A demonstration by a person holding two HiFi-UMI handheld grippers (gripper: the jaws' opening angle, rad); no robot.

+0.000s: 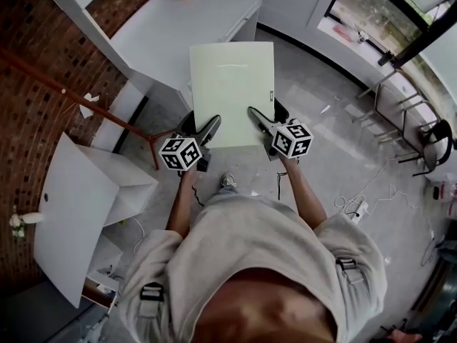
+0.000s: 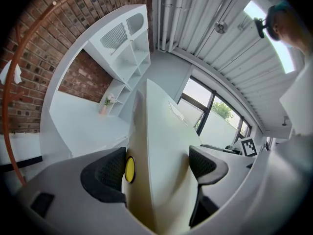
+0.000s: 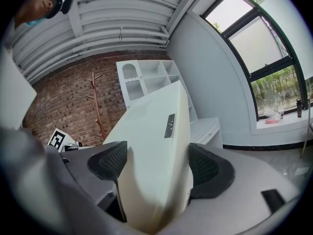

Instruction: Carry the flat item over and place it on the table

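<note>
**flat panel held at its near edge by both grippers, short of the white table**

the flat panel (image 1: 232, 84) is pale cream and rectangular. in the head view it is off the ground in front of the person, roughly level, with grey floor (image 1: 335, 141) showing around it. its far edge overlaps the near corner of the white table (image 1: 178, 27) in that view; whether it touches the table cannot be told. a brick wall (image 1: 28, 84) runs along the left.

the left gripper (image 1: 207, 131) grips the near edge close to the panel's left corner, and the right gripper (image 1: 260, 123) grips it close to the right corner. the two sit near each other with a stretch of bare edge between them.

in the left gripper view the left gripper (image 2: 159, 165) has its dark fingers (image 2: 110, 173) closed onto the panel (image 2: 161, 126), one on each face. the panel fills the whole gap and runs away from the camera edge-on. a small yellow disc (image 2: 129, 169) on the panel sits right against the left finger.

in the right gripper view the right gripper (image 3: 156, 163) is likewise clamped on the panel (image 3: 146, 131), its fingers (image 3: 205, 168) pressed on either face with no gap visible. a narrow dark strip (image 3: 169, 125) lies on the panel's upper face beyond the fingers, near its right edge. a white shelf unit (image 3: 151, 80) stands behind against the brick.
</note>
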